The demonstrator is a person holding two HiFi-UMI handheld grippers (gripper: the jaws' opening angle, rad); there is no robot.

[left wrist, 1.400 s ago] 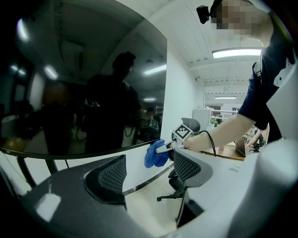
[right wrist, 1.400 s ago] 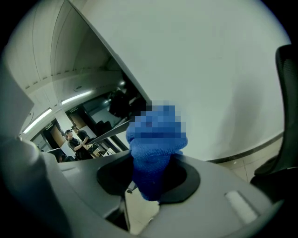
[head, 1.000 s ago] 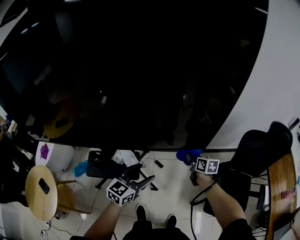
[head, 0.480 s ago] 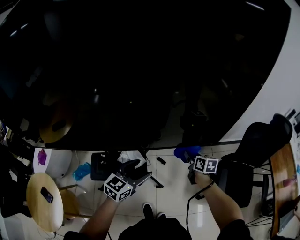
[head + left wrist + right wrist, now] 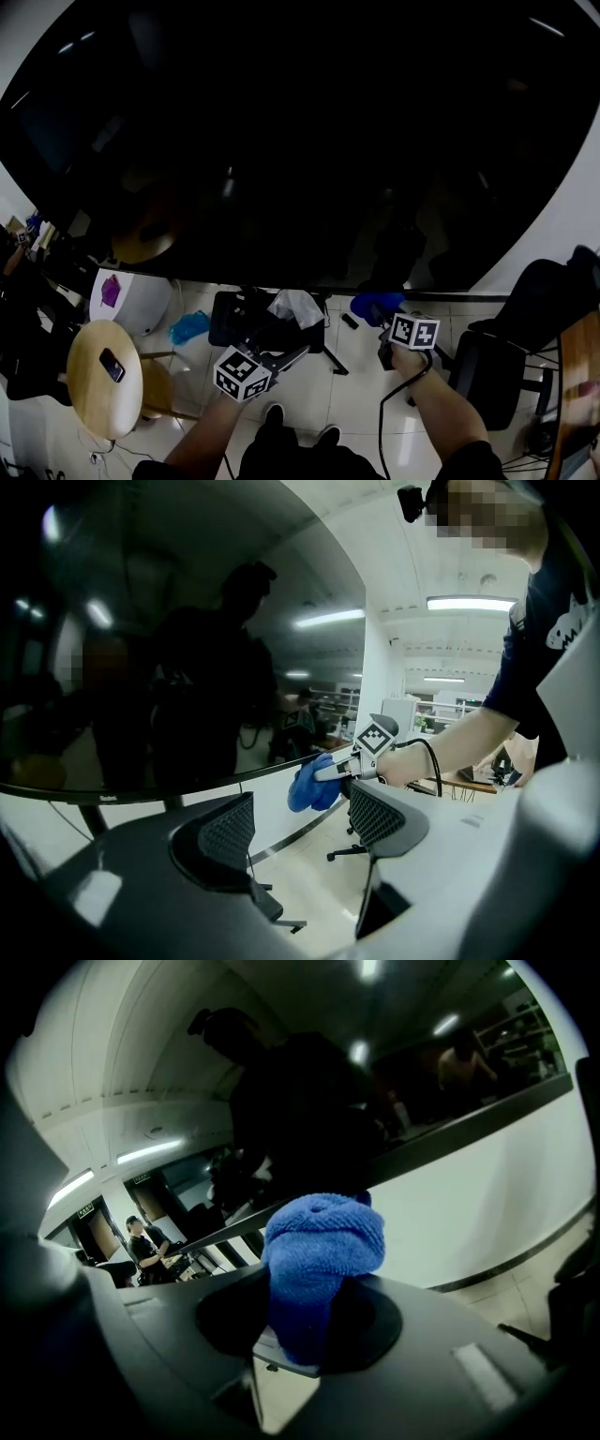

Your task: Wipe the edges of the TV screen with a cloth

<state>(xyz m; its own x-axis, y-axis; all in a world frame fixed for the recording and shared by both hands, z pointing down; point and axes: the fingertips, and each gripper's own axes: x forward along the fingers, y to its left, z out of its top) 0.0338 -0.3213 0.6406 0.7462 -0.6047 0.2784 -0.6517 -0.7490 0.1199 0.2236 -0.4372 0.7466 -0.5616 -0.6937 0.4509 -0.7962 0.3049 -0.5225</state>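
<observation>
Bulging from the right hand-held gripper [image 5: 382, 319] is a fluffy blue cloth [image 5: 323, 1237]

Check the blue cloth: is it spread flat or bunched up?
Bunched up. The blue cloth is a rounded wad pinched between the right gripper's shut jaws, none of it spread flat.

Dark short-sleeved shirt [image 5: 469, 459], black shoes [image 5: 274, 415]; left claw [image 5: 298, 354] and right claw [image 5: 380, 317] bear black-and-white marker cubes [image 5: 242, 373]; black cable [image 5: 382, 412] at right wrist.
</observation>
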